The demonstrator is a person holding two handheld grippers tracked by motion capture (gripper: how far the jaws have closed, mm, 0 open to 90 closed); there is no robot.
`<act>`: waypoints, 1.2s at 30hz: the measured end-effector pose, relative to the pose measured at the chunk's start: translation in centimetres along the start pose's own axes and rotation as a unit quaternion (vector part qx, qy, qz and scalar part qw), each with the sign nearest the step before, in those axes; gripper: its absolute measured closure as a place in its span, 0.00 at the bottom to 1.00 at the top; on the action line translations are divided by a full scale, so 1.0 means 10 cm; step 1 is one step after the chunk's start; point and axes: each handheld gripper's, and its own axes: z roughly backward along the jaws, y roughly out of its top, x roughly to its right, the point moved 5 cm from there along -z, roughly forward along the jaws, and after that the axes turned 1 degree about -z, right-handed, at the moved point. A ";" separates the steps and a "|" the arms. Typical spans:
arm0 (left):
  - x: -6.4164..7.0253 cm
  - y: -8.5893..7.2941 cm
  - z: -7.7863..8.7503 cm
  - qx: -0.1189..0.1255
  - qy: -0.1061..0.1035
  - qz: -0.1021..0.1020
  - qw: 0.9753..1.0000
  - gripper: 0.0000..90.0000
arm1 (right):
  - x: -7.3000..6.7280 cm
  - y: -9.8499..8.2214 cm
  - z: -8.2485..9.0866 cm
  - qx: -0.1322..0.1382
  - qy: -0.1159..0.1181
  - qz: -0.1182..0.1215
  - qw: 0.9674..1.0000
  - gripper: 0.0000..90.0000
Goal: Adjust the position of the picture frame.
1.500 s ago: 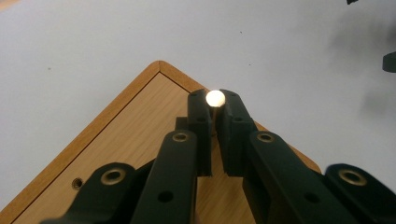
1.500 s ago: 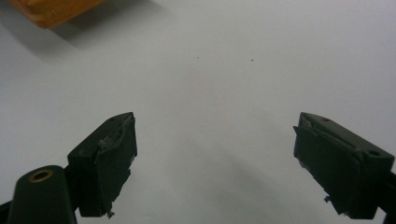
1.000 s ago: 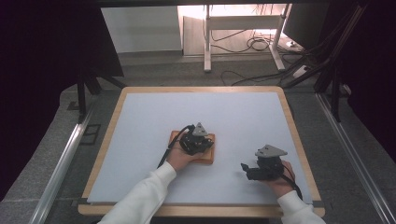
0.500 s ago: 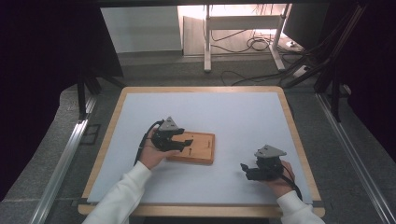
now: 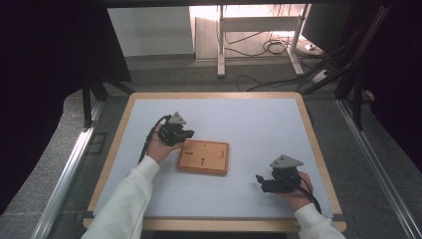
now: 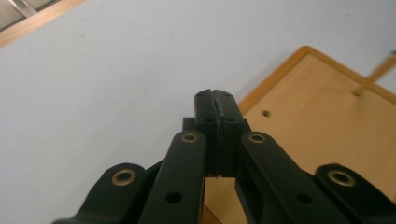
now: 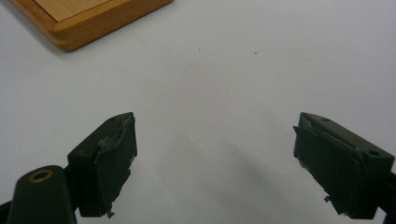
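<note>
A flat wooden board [image 5: 203,157] with a few small holes lies on the white table mat [image 5: 249,124]. My left gripper [image 5: 187,134] hovers at the board's far left corner. In the left gripper view its jaws [image 6: 215,100] are pressed together with nothing between them, and the board [image 6: 317,126] spreads to their right. A thin wooden peg [image 6: 379,73] stands at the board's far side. My right gripper [image 5: 262,182] rests near the table's front right. Its jaws [image 7: 215,163] stand wide open over bare mat, with the board's corner [image 7: 93,18] beyond them.
The mat lies inside a wooden table frame [image 5: 124,119]. Metal rails [image 5: 64,169] run along both sides of the table. Cables and a desk's legs [image 5: 221,45] stand on the floor behind the far edge.
My left gripper has moved left off the top of the board and now sits at its far left corner. The board and the right gripper have stayed put.
</note>
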 end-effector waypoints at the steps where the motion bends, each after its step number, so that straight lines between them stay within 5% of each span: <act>1: -0.05 0.01 -0.07 -0.007 0.000 0.000 1.000 1.00 | 0.00 0.00 0.00 0.000 0.000 0.001 1.000 0.15; 18: -0.15 -0.13 -0.35 -0.054 -0.025 -0.011 0.998 1.00 | 0.00 -0.01 -0.02 -0.004 -0.001 -0.001 1.000 0.15; 28: -0.13 -0.14 -0.33 -0.052 -0.040 -0.005 0.998 1.00 | 0.02 -0.01 -0.01 -0.004 -0.003 0.000 1.000 0.15; 36: -0.04 -0.23 -0.27 -0.071 -0.058 -0.022 0.996 1.00 | 0.02 -0.01 -0.01 -0.004 -0.005 -0.003 1.000 0.15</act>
